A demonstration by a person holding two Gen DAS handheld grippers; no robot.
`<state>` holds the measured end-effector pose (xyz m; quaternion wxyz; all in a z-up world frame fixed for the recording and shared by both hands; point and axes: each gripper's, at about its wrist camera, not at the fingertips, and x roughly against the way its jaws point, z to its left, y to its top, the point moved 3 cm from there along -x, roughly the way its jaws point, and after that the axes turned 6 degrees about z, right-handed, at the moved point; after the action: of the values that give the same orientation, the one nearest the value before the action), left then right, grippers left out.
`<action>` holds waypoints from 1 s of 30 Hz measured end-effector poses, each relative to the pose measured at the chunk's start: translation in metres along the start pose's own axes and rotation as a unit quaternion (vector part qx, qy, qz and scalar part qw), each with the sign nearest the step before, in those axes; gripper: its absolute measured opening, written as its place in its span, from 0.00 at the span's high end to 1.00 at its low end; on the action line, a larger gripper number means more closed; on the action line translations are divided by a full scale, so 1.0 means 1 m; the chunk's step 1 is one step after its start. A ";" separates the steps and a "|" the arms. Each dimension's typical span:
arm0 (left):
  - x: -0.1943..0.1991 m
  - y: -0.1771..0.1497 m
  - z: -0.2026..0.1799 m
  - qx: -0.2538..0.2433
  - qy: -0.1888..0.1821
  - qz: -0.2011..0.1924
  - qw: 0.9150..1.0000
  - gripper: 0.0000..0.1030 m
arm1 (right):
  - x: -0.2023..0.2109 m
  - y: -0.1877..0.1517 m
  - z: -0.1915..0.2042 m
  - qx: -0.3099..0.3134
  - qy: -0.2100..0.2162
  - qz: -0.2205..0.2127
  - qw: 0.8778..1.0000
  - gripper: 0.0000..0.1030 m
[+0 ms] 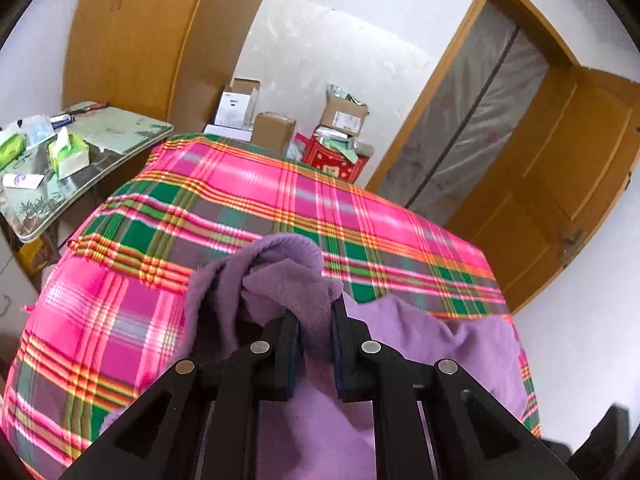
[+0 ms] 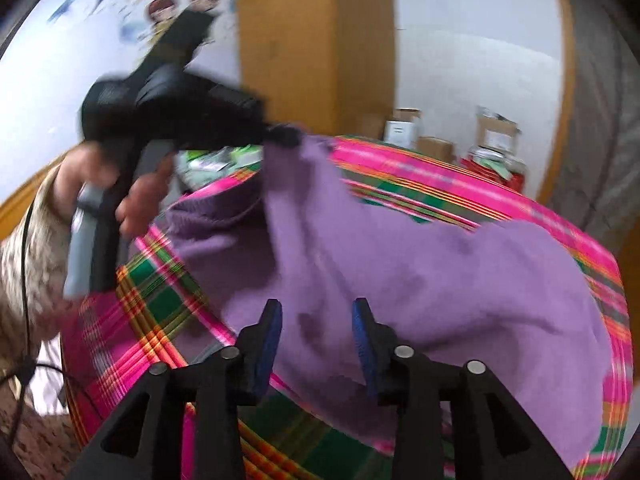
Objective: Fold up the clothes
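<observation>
1. The garment [image 1: 420, 344] is plain lilac purple, its bunched part a shade darker.
2. The cloth [image 1: 240, 208] under it is plaid: hot pink and green squares crossed by orange, yellow and white lines.
3. Both hand-held grippers are black; the right hand-held gripper [image 2: 318, 320] has blue pads [image 2: 362, 332].
4. The door [image 1: 560, 184] is orange-brown wood.
5. The tin [image 1: 334, 158] is red.
6. The tissue pack [image 1: 68, 154] is green and white.

fuzzy purple fleece garment [image 1: 280, 276], woven plaid cloth [image 1: 248, 200]

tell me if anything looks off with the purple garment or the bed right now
Nothing damaged or spilled. The purple garment lies rumpled on the plaid cover, one bunched edge pinched up by the left gripper; the right gripper is open.
</observation>
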<state>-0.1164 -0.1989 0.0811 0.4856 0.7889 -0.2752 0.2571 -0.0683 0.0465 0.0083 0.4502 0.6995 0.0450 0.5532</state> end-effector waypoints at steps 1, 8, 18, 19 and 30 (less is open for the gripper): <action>-0.001 0.005 0.003 0.002 0.002 -0.005 1.000 0.87 | -0.007 0.001 0.004 0.007 -0.007 0.007 1.000 0.62; -0.009 0.025 0.006 -0.013 0.006 -0.016 1.000 0.87 | -0.033 0.012 0.003 0.019 -0.106 0.048 0.993 0.72; -0.040 0.054 0.014 -0.039 0.031 -0.013 0.999 0.87 | -0.029 0.066 -0.055 -0.033 -0.196 0.049 0.979 0.97; -0.045 0.056 0.016 -0.037 0.032 -0.011 0.999 0.87 | -0.034 0.073 -0.060 -0.035 -0.204 0.053 0.977 0.97; -0.085 0.084 0.036 -0.006 0.041 0.007 0.999 0.87 | -0.094 0.138 -0.110 -0.047 -0.265 0.099 0.958 0.97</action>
<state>-0.2296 -0.2480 0.0623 0.4991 0.7729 -0.2626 0.2908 -0.2546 -0.0241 0.0314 0.4217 0.7998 -0.1717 0.3911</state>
